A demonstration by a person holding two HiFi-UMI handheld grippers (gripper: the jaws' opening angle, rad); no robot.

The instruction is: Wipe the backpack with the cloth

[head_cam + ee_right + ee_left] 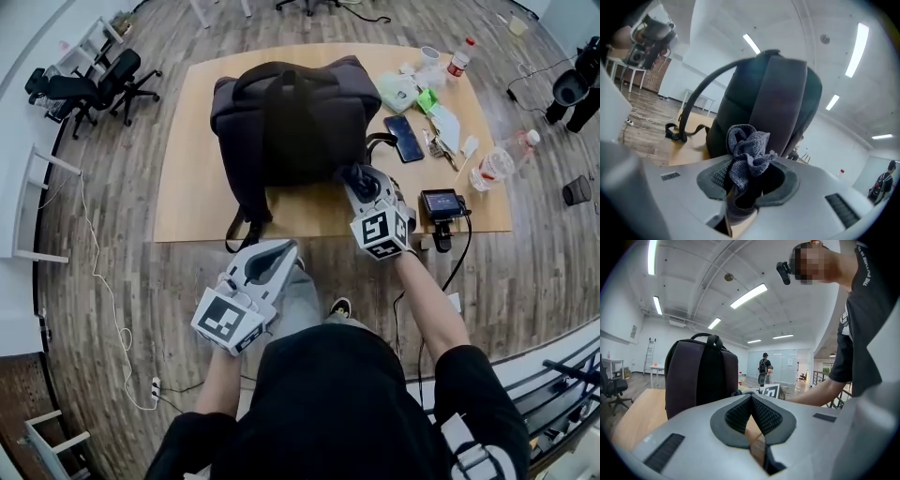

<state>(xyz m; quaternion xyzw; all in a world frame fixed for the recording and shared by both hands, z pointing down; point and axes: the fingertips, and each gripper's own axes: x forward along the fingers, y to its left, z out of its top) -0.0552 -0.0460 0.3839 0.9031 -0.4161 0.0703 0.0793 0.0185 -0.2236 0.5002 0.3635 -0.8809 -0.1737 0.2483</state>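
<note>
Clenching bunched grey cloth [746, 147], right gripper [747, 182] faces upright dark backpack [295, 117] — left gripper [751, 401] closed.

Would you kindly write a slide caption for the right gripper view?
Right gripper clamps a bunched grey cloth in front of the upright dark backpack.

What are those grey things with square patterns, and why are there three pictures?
They are grabbing tools; a person holds one in each hand. One picture comes from a camera on the person's head, looking down; the others from cameras riding on each tool. The right gripper pinches a blue-grey cloth close to the dark backpack on the wooden table. The left gripper is shut and empty, short of the table. A phone and bottles lie nearby.
</note>
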